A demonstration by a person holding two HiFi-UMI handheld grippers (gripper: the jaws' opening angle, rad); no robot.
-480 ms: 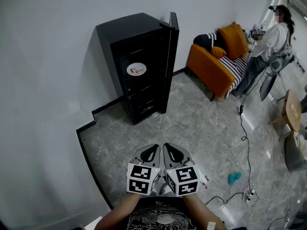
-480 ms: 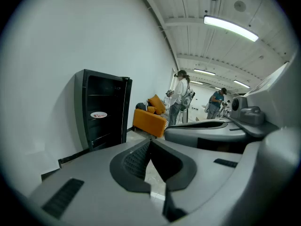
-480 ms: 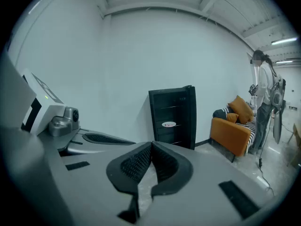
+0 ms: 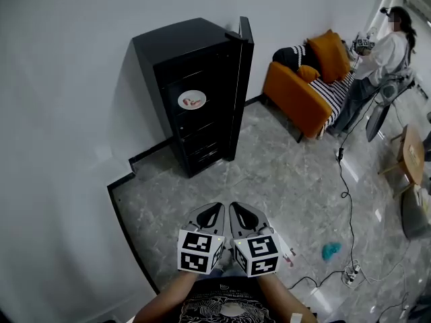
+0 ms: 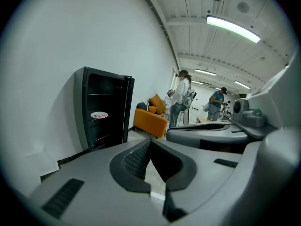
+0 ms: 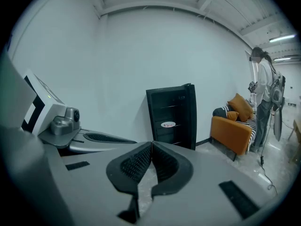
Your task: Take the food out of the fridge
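Observation:
A black fridge stands against the white wall with its door swung open to the right. On a middle shelf rests a white plate with reddish food, also seen as the plate and the plate in the gripper views. My left gripper and right gripper hover side by side near my body, far from the fridge, over the grey floor. Both have jaws closed tip to tip with nothing between them; the left gripper and right gripper show the same.
An orange sofa with cushions sits right of the fridge. A person stands beyond it. Cables and a power strip run along the floor at right, near a small teal object. A wooden stool is at the far right.

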